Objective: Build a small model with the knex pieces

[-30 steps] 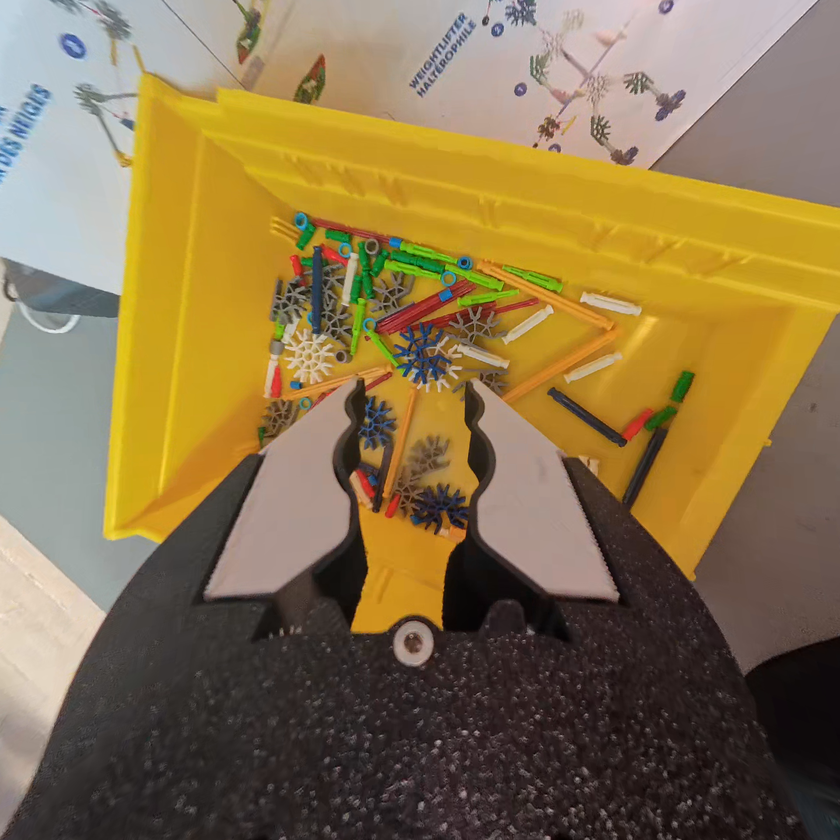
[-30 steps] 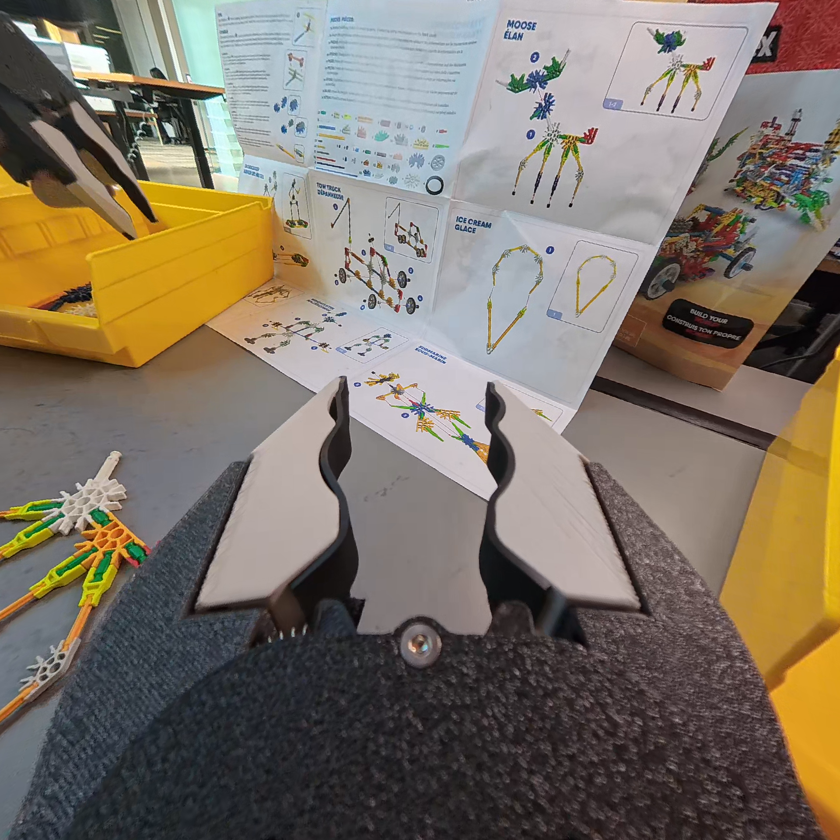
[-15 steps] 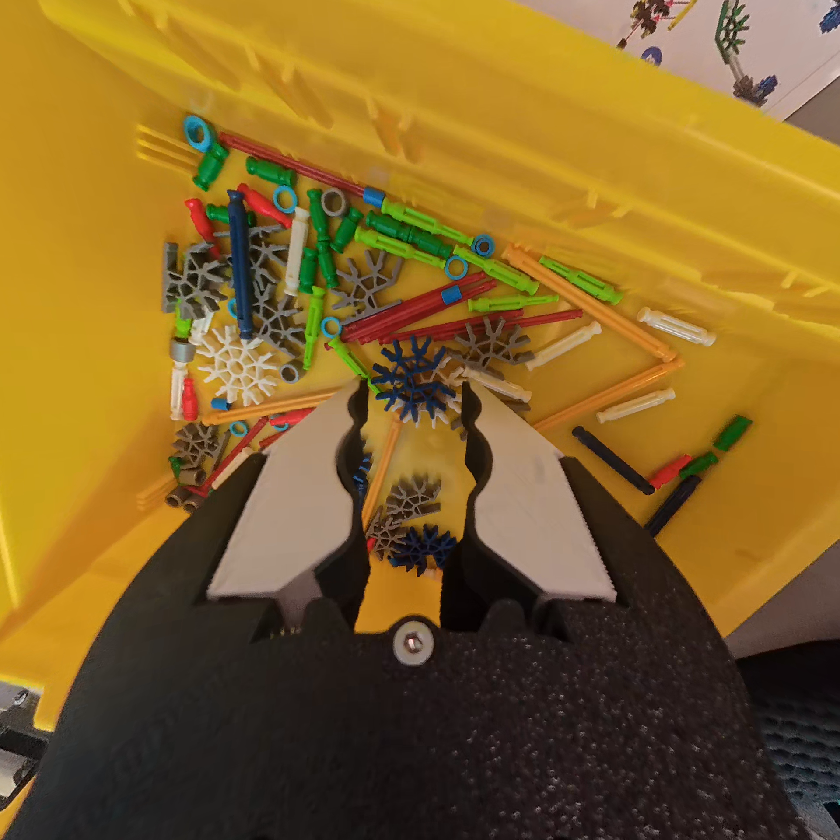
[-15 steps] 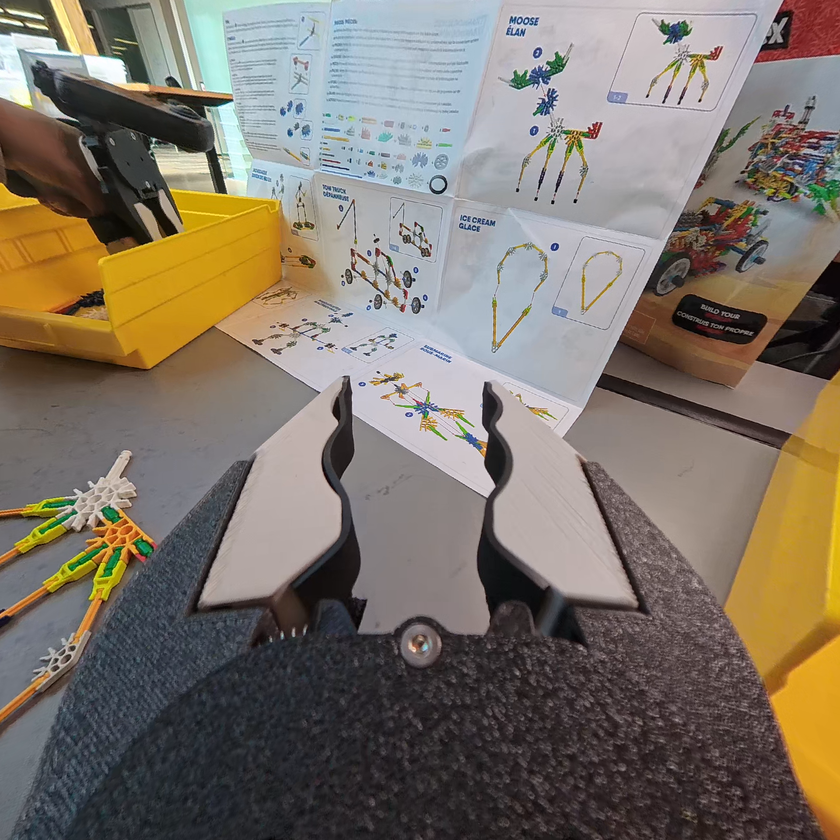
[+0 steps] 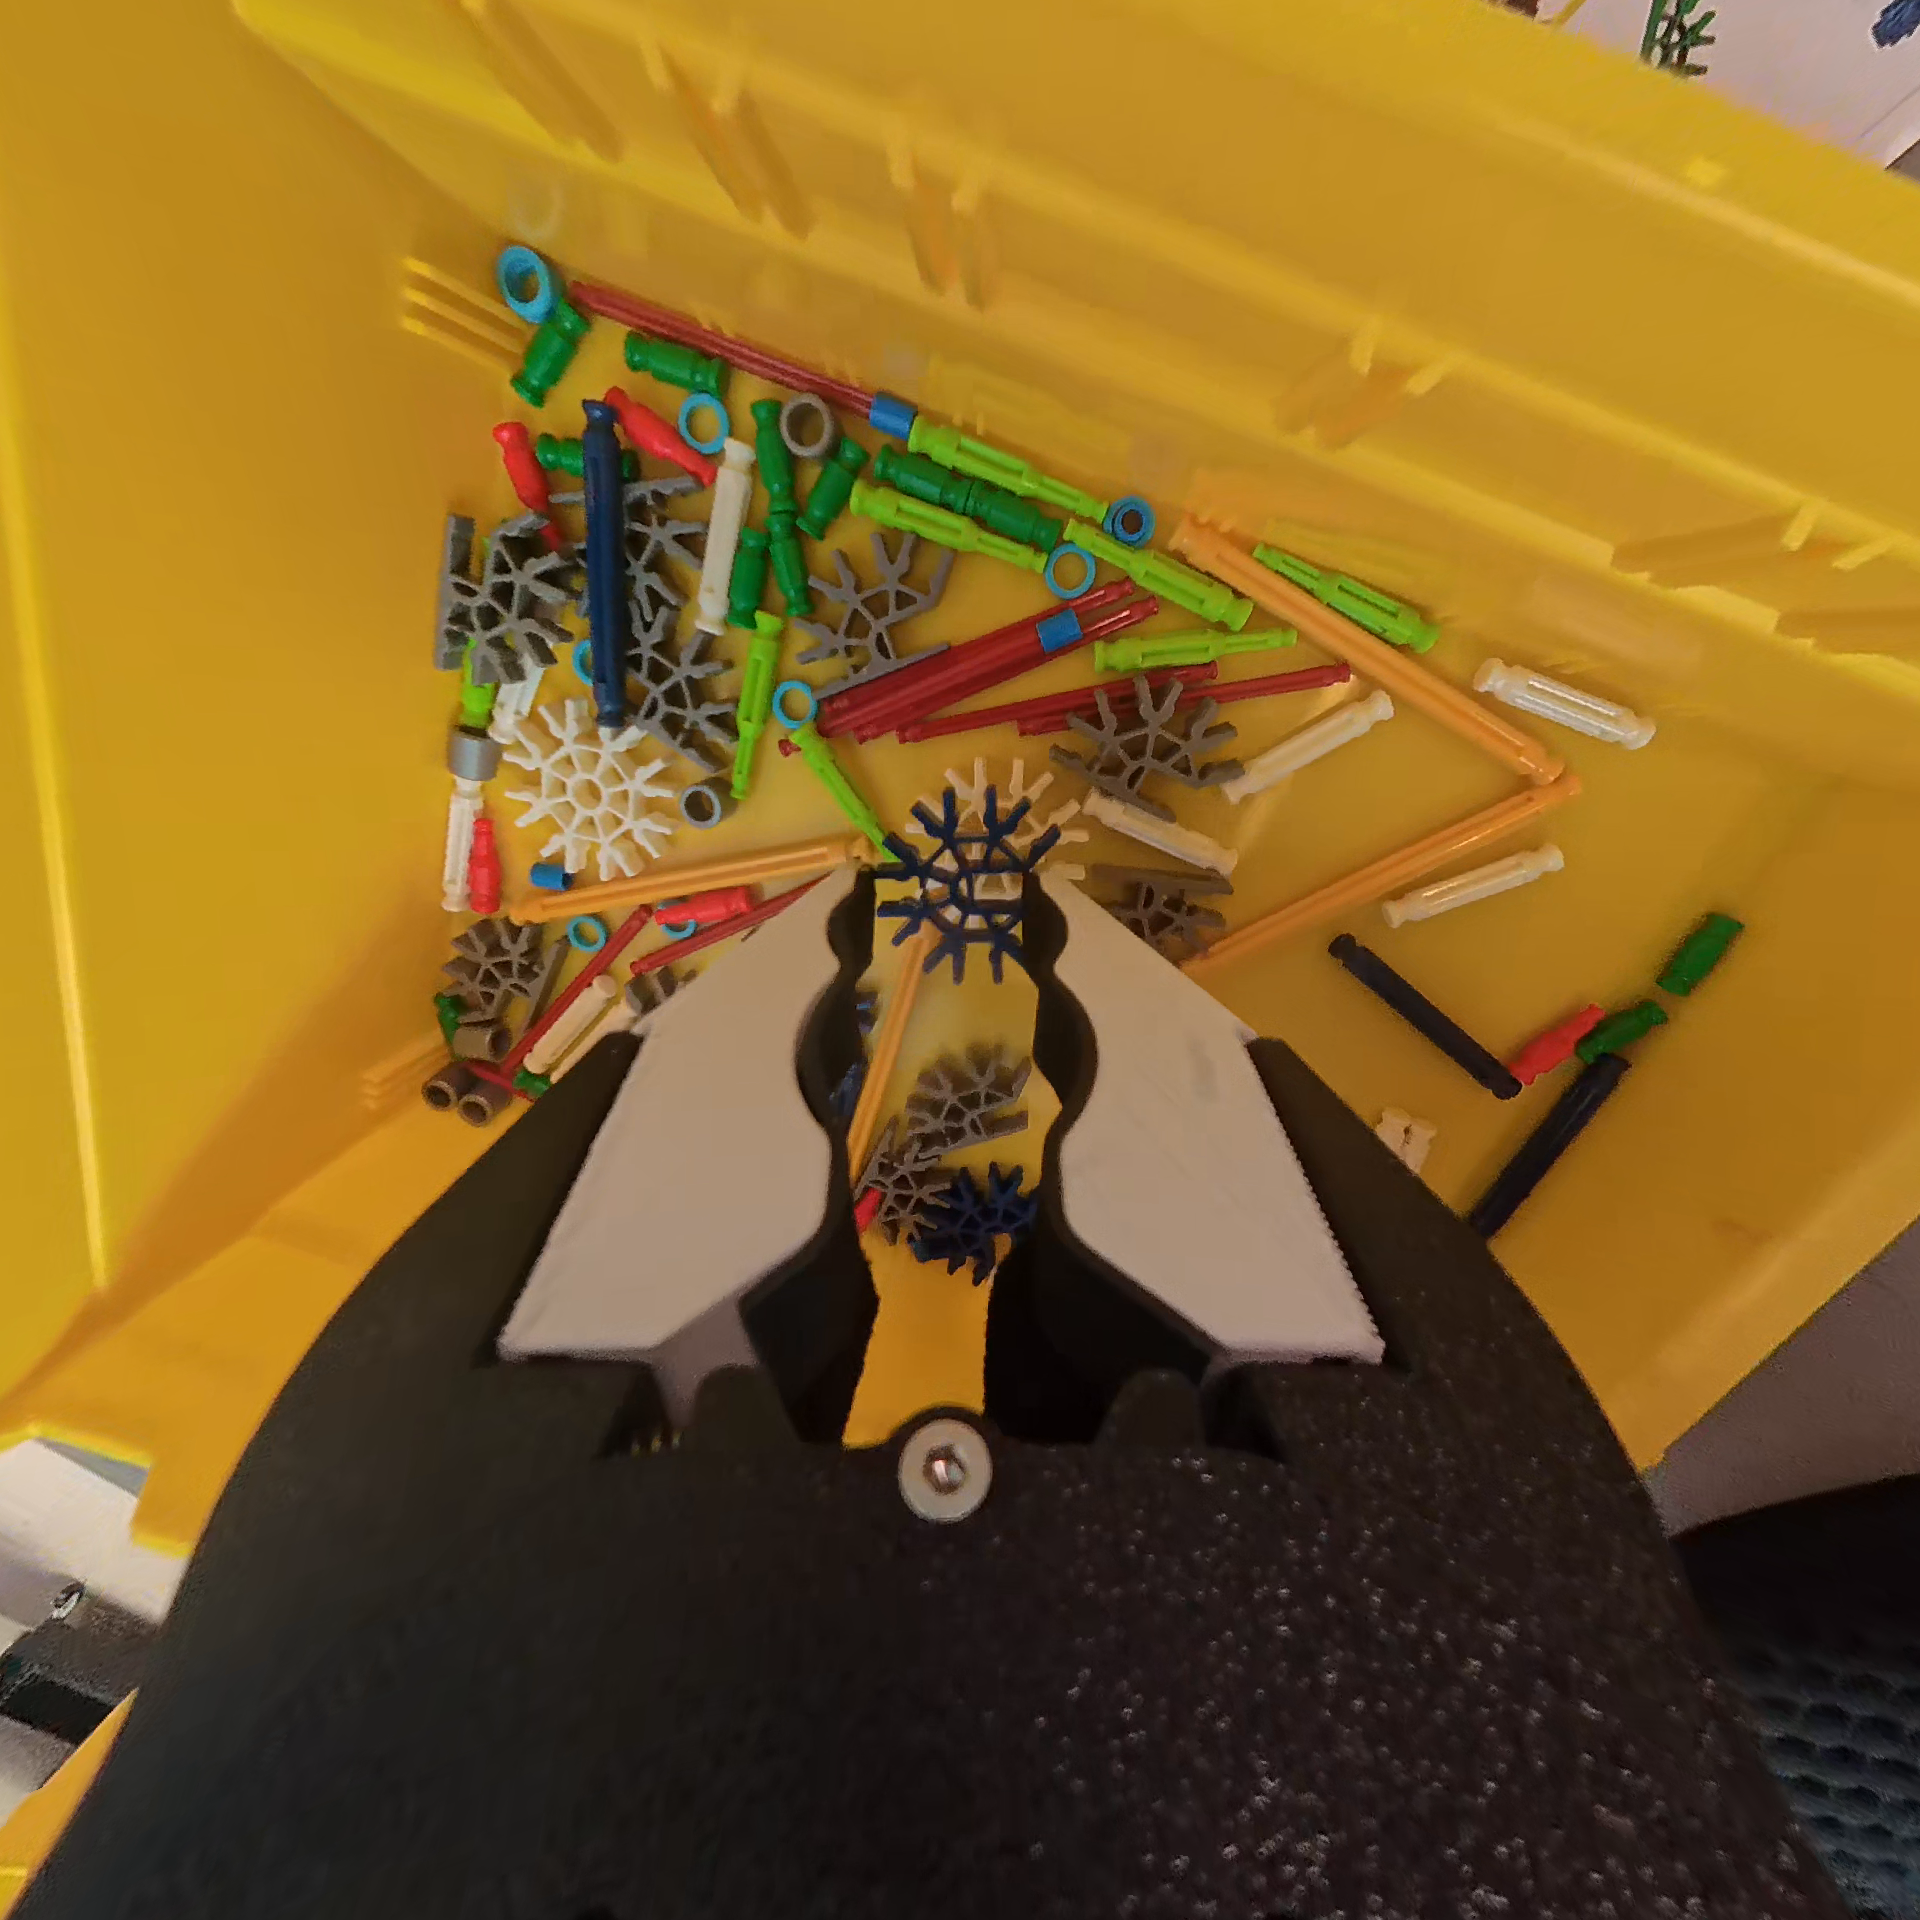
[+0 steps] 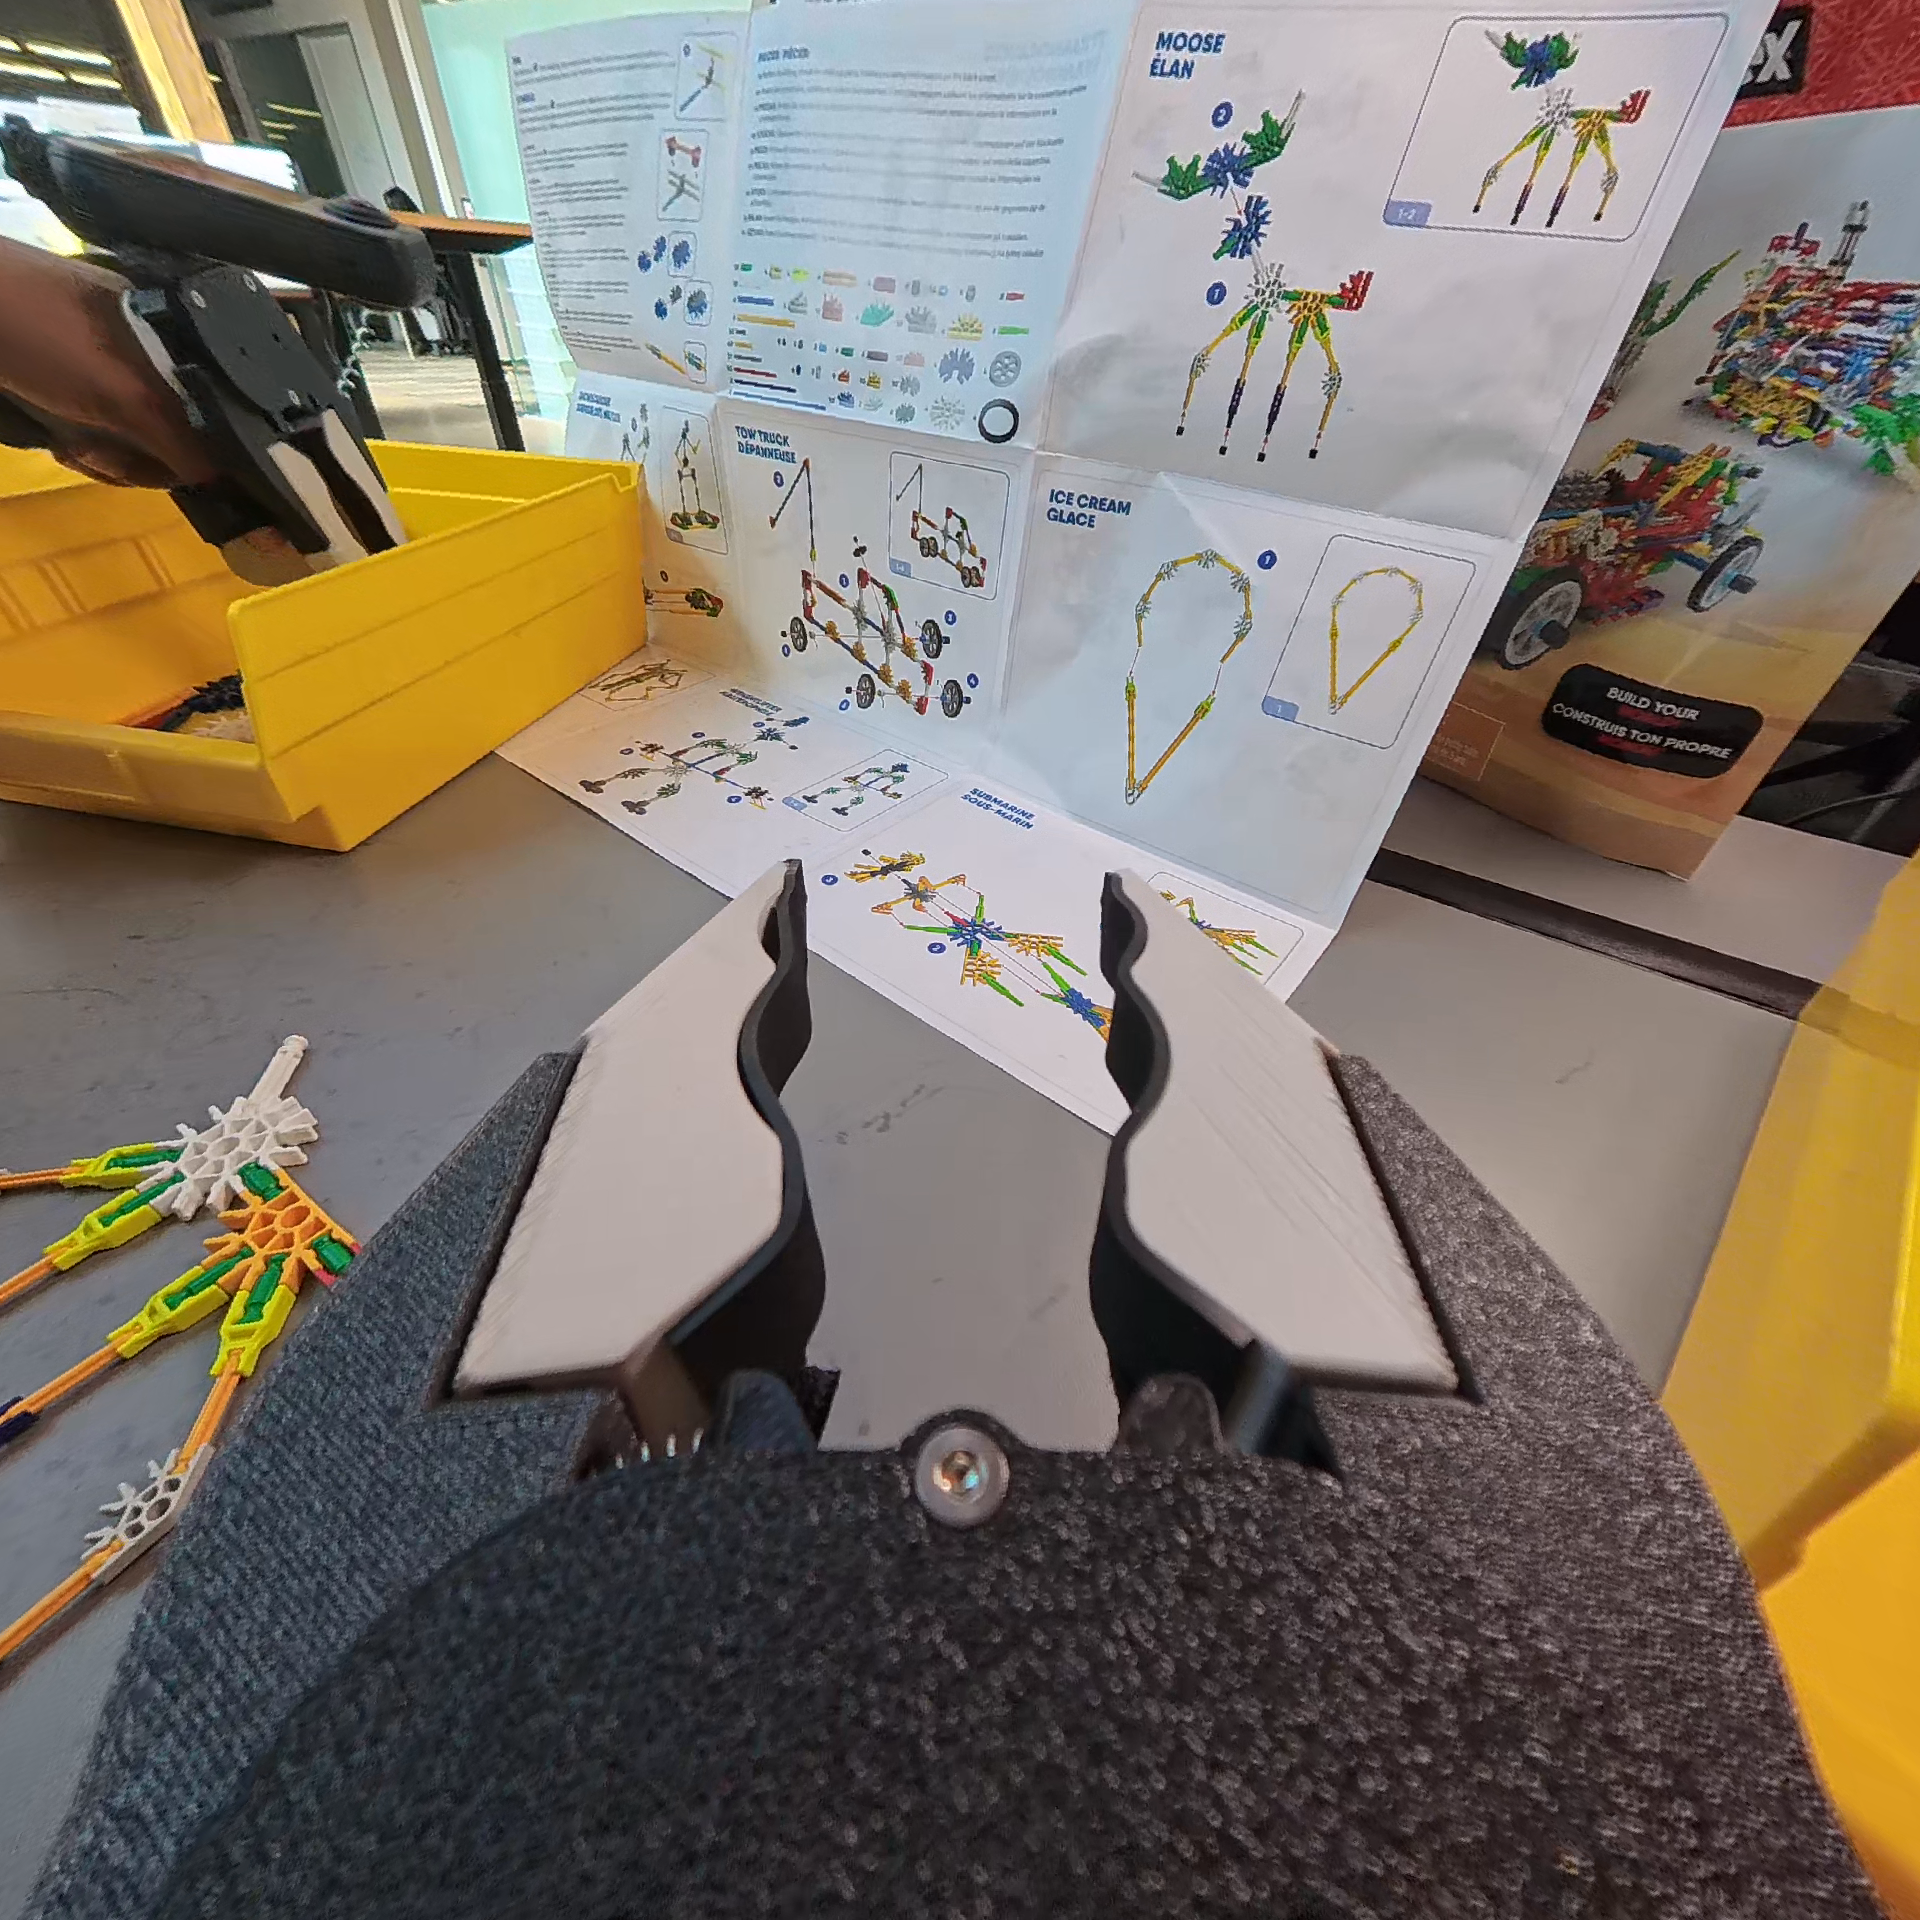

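Note:
My left gripper reaches down into a yellow bin of loose construction-toy rods and connectors. Its fingertips are closed on both sides of a dark blue snowflake connector, which lies over a white snowflake connector. Grey and blue connectors and an orange rod lie between the fingers farther back. My right gripper is open and empty, held above the grey table. It points at a folded instruction sheet. The left gripper also shows in the right wrist view, dipping into the bin.
A part-built model of white and orange connectors with green and yellow rods lies on the table at the left. A second yellow bin stands at the right edge. A toy box stands behind the sheet.
My left gripper has dropped deeper into the bin and its jaws have narrowed onto the dark blue connector. The right gripper has barely moved.

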